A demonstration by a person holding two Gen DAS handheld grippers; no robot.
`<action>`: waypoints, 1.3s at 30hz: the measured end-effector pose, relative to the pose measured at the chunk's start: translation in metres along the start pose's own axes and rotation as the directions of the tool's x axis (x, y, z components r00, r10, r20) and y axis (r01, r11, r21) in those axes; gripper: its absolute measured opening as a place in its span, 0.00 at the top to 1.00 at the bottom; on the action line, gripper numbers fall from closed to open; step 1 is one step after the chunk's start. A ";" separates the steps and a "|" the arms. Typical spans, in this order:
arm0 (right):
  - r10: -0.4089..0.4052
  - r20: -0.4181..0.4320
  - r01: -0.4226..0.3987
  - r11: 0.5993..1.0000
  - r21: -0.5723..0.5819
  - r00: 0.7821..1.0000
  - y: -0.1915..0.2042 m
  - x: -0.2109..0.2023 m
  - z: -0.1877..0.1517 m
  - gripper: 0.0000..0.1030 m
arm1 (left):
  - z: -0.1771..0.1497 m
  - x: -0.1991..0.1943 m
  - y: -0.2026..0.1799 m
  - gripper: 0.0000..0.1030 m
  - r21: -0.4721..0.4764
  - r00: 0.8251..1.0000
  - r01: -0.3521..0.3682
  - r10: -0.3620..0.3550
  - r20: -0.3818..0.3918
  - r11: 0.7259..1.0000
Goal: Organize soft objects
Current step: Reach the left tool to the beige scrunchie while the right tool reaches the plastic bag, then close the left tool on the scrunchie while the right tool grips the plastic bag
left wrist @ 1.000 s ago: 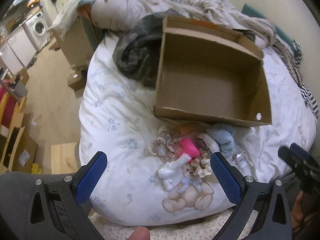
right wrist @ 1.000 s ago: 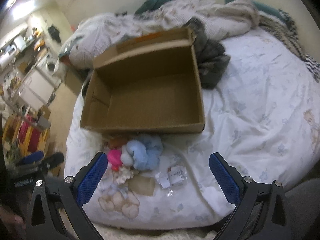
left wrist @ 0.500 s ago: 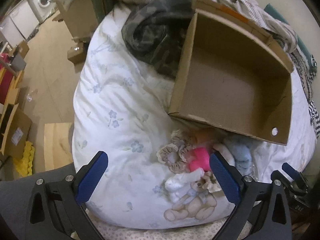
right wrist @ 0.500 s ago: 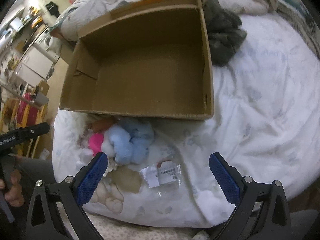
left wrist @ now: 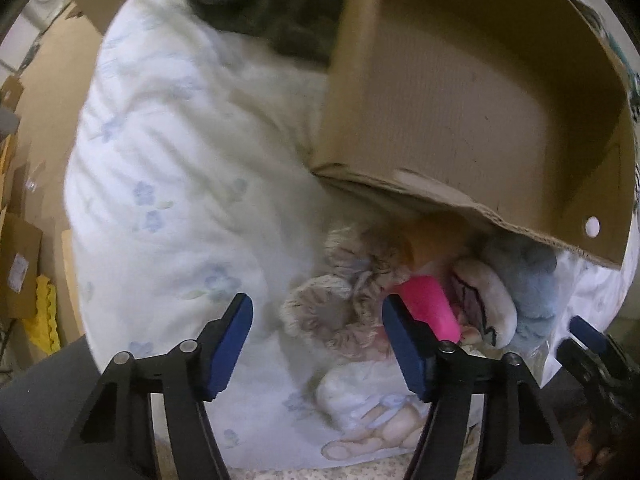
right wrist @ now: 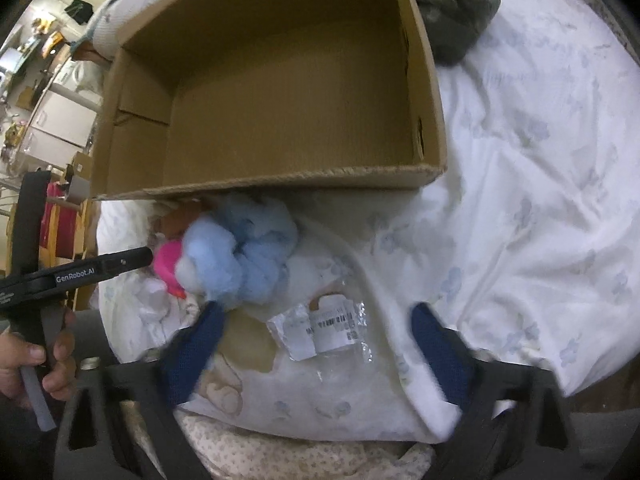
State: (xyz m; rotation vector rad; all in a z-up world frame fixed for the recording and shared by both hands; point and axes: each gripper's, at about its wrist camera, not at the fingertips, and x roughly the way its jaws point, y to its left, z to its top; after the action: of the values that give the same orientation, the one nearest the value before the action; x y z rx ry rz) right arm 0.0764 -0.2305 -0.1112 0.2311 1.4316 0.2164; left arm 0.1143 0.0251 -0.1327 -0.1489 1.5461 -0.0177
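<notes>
A pile of soft things lies on the white bed in front of an empty cardboard box [left wrist: 472,92] [right wrist: 288,92]. In the left wrist view my open left gripper [left wrist: 316,332] straddles a beige frilly scrunchie [left wrist: 332,312], with a pink soft item [left wrist: 428,304], a white plush piece [left wrist: 492,300] and a blue fluffy toy [left wrist: 528,280] to its right. In the right wrist view my open right gripper [right wrist: 316,328] is low over a clear plastic packet [right wrist: 324,328], beside the blue fluffy toy [right wrist: 244,256]. The left gripper's finger [right wrist: 100,268] reaches the pink item [right wrist: 168,260].
A dark grey garment [left wrist: 272,12] [right wrist: 452,12] lies behind the box. The white duvet [right wrist: 540,184] has a teddy-bear print [left wrist: 376,432] near its front edge. Floor with cardboard boxes [left wrist: 20,264] lies left of the bed.
Both grippers have moved down and forward toward the pile. The left one now straddles the beige scrunchie, the right one is over the plastic packet. Both jaws have narrowed somewhat.
</notes>
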 end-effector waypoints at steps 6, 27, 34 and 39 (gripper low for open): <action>-0.042 -0.097 0.041 0.999 -0.004 0.994 0.000 0.028 0.002 0.24 | 0.000 0.016 -0.006 0.72 0.024 1.000 0.005 -0.005 -0.009 1.000; -0.016 0.069 0.014 1.000 0.018 0.997 0.007 0.004 -0.003 0.75 | -0.060 -0.015 0.028 0.92 -0.070 0.976 -0.054 0.068 0.208 0.996; 0.077 0.231 -0.083 0.996 0.017 0.970 0.011 -0.042 -0.012 0.75 | -0.079 -0.076 0.032 0.92 -0.100 0.933 -0.053 0.085 0.349 0.994; 0.101 0.339 -0.096 0.995 -0.029 0.935 0.012 -0.073 -0.008 0.75 | -0.077 -0.135 0.015 0.92 -0.079 0.884 -0.036 0.068 0.463 0.996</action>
State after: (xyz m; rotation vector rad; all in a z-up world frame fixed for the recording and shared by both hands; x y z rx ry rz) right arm 0.0589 -0.2395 -0.0395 0.3151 1.0753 0.2539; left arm 0.0329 0.0475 -0.0019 -0.1525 1.0667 0.1076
